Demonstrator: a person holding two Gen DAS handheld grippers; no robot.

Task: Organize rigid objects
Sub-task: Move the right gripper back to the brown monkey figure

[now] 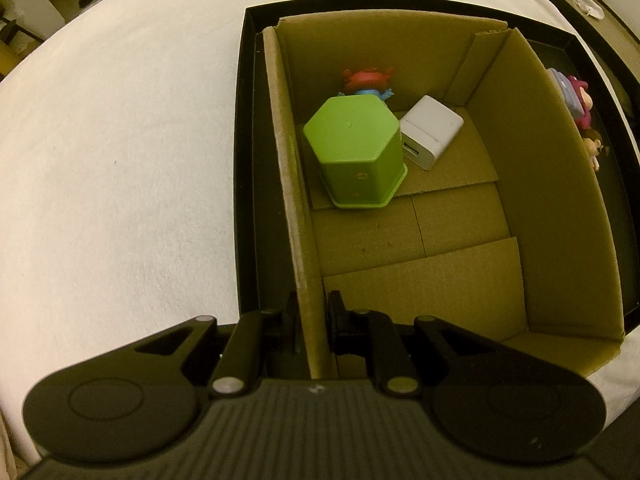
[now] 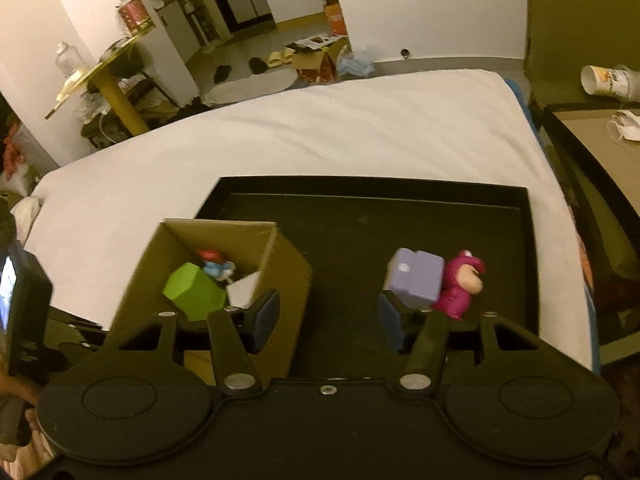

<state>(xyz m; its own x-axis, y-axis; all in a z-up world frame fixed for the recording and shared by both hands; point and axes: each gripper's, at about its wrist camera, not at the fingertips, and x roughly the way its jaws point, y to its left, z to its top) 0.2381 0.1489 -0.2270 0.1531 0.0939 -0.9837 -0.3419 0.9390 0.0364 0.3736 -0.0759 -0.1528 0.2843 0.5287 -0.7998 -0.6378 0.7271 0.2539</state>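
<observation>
Left gripper point(image 1: 314, 320): jaws pinched on the near-left wall of the cardboard box point(image 1: 296, 216), seen from straight above. Right gripper point(image 2: 328, 316): jaws spread, nothing between the pads, bare black tray point(image 2: 360, 240) seen through the gap. In the box, a green hexagonal container point(image 1: 354, 152) is seen touching a white cube point(image 1: 432, 130), a red-and-blue figure point(image 1: 366, 80) behind. On the tray, well apart from the box, a lavender block point(image 2: 416, 280) is set against a pink figure point(image 2: 460, 284).

Dim yellowish indoor light, fisheye-bent edges, slight motion blur
</observation>
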